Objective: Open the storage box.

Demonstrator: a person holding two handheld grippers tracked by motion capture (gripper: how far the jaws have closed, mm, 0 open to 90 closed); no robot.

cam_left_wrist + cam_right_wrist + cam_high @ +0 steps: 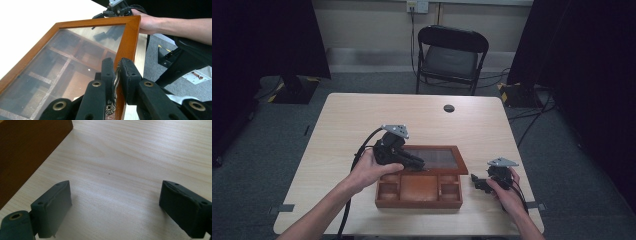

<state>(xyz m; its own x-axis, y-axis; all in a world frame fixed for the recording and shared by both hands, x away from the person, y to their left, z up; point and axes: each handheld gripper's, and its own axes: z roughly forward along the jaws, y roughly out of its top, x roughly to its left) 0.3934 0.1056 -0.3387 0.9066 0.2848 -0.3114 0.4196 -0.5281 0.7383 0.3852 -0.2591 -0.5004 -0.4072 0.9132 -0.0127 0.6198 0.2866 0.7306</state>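
A brown wooden box with several compartments stands near the table's front edge. Its glass-paned lid is raised and tilted back. My left gripper is shut on the small metal clasp at the lid's front rim. In the left gripper view both pads press that clasp against the wooden frame, and the compartments show through the glass. My right gripper rests on the table to the right of the box, open with nothing between its jaws. The box wall shows at its left.
The light wooden table has a round cable hole at the back. A black folding chair stands behind the table. The person's right hand lies beyond the lid.
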